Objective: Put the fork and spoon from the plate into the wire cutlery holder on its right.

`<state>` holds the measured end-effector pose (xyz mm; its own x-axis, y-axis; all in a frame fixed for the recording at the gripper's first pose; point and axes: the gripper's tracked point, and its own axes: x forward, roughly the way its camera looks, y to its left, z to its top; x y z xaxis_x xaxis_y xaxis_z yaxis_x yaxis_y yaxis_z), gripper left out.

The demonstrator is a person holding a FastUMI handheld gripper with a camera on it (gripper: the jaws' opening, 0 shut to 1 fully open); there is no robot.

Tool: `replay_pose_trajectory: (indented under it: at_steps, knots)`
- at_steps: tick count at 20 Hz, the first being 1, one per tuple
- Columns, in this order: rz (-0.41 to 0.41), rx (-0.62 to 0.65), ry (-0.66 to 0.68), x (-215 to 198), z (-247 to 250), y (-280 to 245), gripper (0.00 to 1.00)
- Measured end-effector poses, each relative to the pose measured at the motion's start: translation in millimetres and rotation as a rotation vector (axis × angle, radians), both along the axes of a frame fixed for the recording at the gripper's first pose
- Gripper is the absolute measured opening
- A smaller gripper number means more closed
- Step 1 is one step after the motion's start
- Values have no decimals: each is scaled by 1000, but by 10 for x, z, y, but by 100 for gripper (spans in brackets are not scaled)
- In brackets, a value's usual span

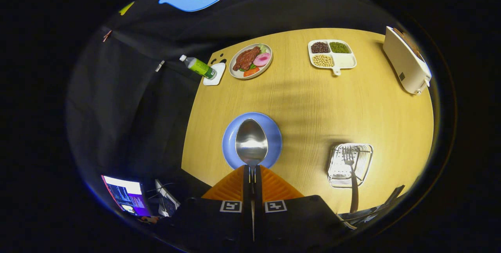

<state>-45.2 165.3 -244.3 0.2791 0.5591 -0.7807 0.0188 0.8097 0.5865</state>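
Gripper (252, 171) clamped on the spoon (251, 142) handle, bowl sticking out ahead over the blue plate (231, 143). Fork (351, 163) already stands in the wire holder (349, 165), off to the right. Bare table (313, 100) between them. Food plate (250, 60), bean tray (332, 54), bottle (199, 67), toaster (407, 62) far beyond.

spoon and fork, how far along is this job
Done: the fork already stands in the wire holder. In hand: the gripper is shut on the spoon, its fingers holding it above the blue plate. Left: carry the spoon right and drop it into the holder.
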Motion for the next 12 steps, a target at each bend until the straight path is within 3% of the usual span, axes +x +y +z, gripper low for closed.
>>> replay_pose_trajectory:
  at_steps: [5,12]
  knots:
    - [42,-85,75,-247,-33,-562,7]
    - [170,-194,275,-526,-356,-996,6]
